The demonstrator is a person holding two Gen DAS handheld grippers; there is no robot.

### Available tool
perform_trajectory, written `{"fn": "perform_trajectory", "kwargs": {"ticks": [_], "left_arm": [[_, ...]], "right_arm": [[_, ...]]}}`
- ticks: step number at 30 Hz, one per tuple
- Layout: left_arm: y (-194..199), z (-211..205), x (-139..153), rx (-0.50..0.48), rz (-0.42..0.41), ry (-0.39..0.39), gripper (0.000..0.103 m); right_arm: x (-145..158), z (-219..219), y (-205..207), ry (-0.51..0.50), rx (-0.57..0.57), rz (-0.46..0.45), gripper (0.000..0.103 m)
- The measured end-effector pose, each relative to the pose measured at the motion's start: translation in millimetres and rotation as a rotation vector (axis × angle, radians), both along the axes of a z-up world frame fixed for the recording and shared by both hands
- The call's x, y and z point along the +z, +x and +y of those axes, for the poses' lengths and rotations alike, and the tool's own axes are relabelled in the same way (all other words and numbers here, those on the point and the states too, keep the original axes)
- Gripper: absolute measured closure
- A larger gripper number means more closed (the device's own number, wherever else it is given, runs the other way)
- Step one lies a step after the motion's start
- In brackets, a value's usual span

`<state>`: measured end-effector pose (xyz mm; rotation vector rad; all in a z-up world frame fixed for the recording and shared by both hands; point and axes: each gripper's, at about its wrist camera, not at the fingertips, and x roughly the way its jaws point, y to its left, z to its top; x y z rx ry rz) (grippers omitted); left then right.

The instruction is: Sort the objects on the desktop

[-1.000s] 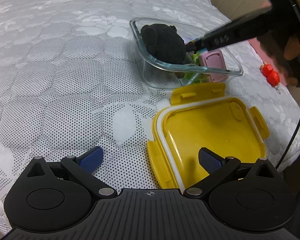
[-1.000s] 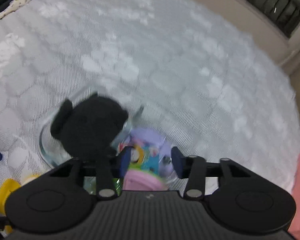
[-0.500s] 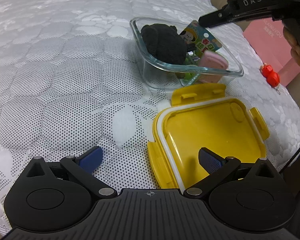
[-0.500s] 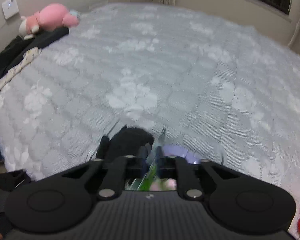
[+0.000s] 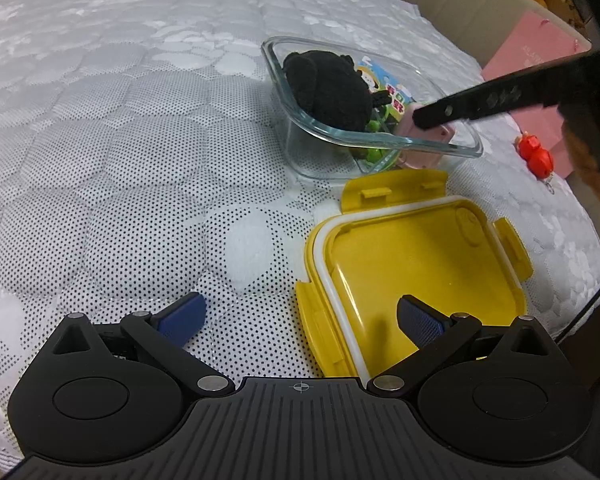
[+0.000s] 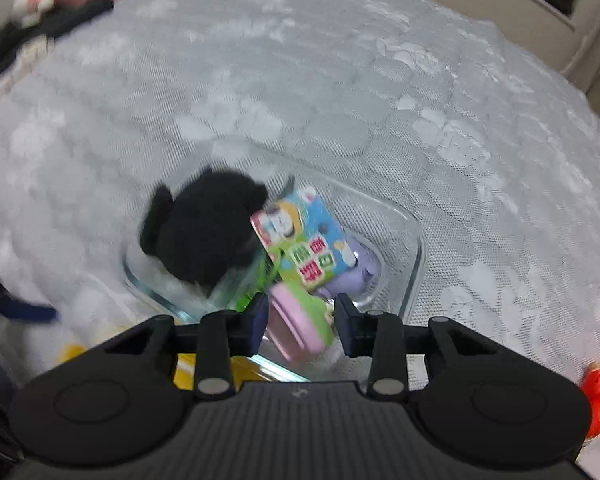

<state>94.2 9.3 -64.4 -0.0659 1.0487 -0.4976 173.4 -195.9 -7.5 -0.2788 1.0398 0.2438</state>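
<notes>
Left tongs (image 5: 300, 316) — matte black, ribbed housing, two round discs, silver pivot screws, blue pads (image 5: 182, 316). Right tongs (image 6: 301, 318) match — same black links, dark blue pads, a row of small holes along one finger.

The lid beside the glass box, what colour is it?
Yellow, with a white seal; the lid shows best in the left wrist view.

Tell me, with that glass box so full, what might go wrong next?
The black plush toy bulges above the glass box rim, so the yellow lid lying beside it may not close flat. The right gripper, its fingers just opening, hangs over the pink item and could snag it or nudge the box.
</notes>
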Motion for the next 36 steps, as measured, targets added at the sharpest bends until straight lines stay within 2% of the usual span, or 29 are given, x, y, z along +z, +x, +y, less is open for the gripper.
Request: {"fn": "perform_trajectory", "kwargs": {"ticks": [3, 8, 10, 12, 13, 14, 16, 19, 21, 24, 25, 26, 28, 30, 32, 34, 36], "left_arm": [[-0.9, -2.0, 0.4, -0.003, -0.003, 0.014, 0.000], [-0.2, -1.6, 0.1, -0.003, -0.001, 0.015, 0.000], [0.5, -1.4, 0.1, 0.000, 0.001, 0.013, 0.000], [0.0, -1.9, 0.1, -0.004, -0.001, 0.018, 0.000], [-0.3, -1.7, 0.1, -0.006, -0.002, 0.019, 0.000], [-0.6, -1.3, 0.1, -0.008, -0.003, 0.019, 0.000], [0.2, -0.2, 0.0, -0.003, 0.002, 0.012, 0.000], [1.1, -0.4, 0.0, 0.000, 0.004, 0.010, 0.000], [1.0, -1.7, -0.1, -0.004, 0.002, 0.018, 0.000], [1.8, -3.1, -0.1, -0.009, 0.002, 0.027, 0.000], [2.3, -3.1, -0.2, -0.009, 0.003, 0.028, 0.000], [3.2, -3.3, -0.5, -0.008, 0.005, 0.027, 0.000], [5.3, -3.5, -0.7, -0.004, 0.007, 0.027, 0.000], [7.0, -4.9, -1.2, -0.002, 0.008, 0.033, 0.000], [7.8, -6.7, -1.5, -0.005, 0.005, 0.044, 0.000], [7.9, -8.5, -2.0, -0.011, 0.001, 0.056, 0.000], [8.2, -9.4, -2.4, -0.010, -0.001, 0.060, 0.000]], "right_arm": [[-7.3, 6.3, 2.1, -0.003, -0.008, -0.005, 0.066], [1.6, 10.9, -2.0, -0.087, 0.000, -0.039, 0.068], [5.2, 10.3, -1.2, -0.095, -0.015, -0.014, 0.067], [7.5, 13.5, 0.3, -0.129, -0.003, 0.001, 0.058], [12.0, 12.8, 0.4, -0.121, -0.008, -0.035, 0.047], [16.5, 12.2, 0.6, -0.114, -0.013, -0.071, 0.043], [24.3, 7.8, 3.2, -0.065, -0.035, -0.116, 0.046], [22.6, -7.8, 20.3, 0.088, -0.132, -0.048, 0.060], [15.9, -14.5, 31.2, 0.133, -0.181, -0.017, 0.063], [10.8, -17.4, 40.6, 0.107, -0.158, -0.060, 0.062], [9.5, -16.6, 42.6, 0.092, -0.130, -0.072, 0.057], [8.1, -15.8, 44.5, 0.077, -0.101, -0.085, 0.048], [0.4, -16.5, 48.8, 0.089, -0.059, -0.085, 0.046], [-9.3, -18.6, 53.8, 0.118, -0.030, -0.068, 0.056], [-13.4, -23.2, 53.5, 0.163, -0.027, -0.054, 0.102], [-9.6, -26.9, 47.1, 0.227, -0.016, -0.018, 0.103], [1.7, -25.0, 34.7, 0.258, 0.022, -0.033, 0.103]]}}
